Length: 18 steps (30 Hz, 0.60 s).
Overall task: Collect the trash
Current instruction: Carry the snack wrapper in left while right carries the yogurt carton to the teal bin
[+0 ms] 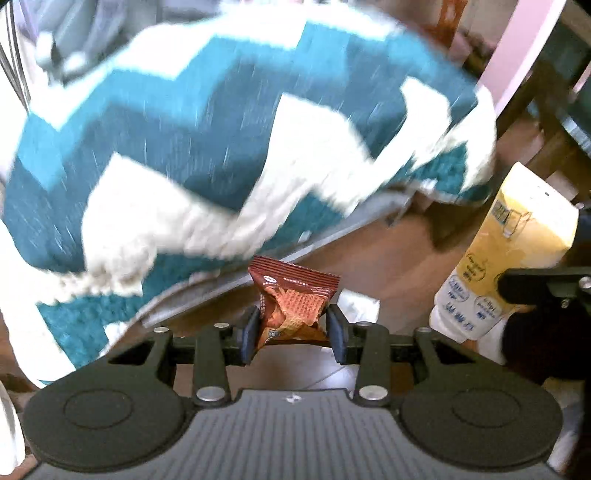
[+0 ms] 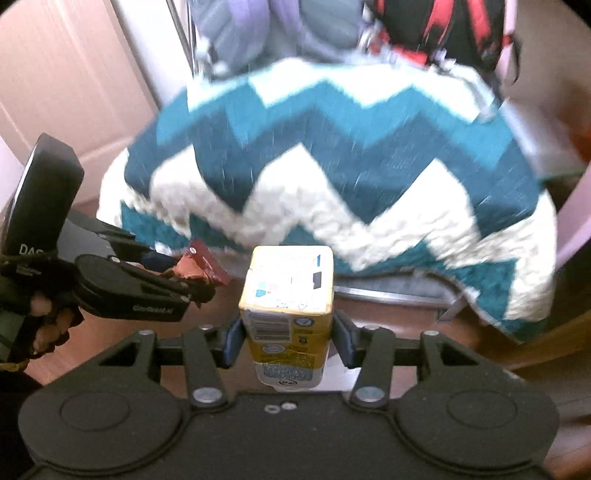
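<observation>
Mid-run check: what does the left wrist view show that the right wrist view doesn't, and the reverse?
Only the left wrist view: dark wooden furniture legs at upper right. Only the right wrist view: a red-and-black backpack and a pale panelled door. Both: the teal-and-white zigzag blanket, the brown crinkled snack wrapper pinched in the left gripper, and the yellow drink carton clamped in the right gripper.

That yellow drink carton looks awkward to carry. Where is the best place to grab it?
Around its middle, on the two flat opposite sides, coming in square from the front. The carton is a straight-sided box, so flat fingers sit flush there. The right gripper holds it just so, while the left gripper pinches a snack wrapper.
</observation>
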### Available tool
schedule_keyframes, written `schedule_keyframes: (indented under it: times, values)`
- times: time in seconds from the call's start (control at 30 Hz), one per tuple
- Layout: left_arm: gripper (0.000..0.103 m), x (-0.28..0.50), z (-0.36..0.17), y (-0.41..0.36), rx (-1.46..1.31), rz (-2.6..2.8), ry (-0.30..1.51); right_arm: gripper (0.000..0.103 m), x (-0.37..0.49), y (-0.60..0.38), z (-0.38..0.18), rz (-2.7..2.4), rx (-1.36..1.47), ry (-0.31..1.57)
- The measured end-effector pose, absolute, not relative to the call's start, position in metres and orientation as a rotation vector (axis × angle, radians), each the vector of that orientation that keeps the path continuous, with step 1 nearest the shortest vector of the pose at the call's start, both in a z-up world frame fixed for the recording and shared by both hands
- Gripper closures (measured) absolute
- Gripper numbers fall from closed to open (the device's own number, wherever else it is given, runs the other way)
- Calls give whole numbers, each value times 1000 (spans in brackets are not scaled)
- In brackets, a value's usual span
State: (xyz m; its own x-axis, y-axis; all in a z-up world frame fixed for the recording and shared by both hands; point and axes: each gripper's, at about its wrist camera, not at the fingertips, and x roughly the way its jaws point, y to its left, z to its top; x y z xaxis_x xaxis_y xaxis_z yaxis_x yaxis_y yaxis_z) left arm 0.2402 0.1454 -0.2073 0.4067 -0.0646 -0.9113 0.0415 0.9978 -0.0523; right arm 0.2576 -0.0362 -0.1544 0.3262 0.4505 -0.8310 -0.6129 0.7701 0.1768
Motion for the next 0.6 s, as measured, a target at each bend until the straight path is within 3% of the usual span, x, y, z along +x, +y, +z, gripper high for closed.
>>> schedule_keyframes:
  times: [0.6]
  values:
    - [65,213,49,9,10,-166,778,54,201,-177,82,645,-194,560]
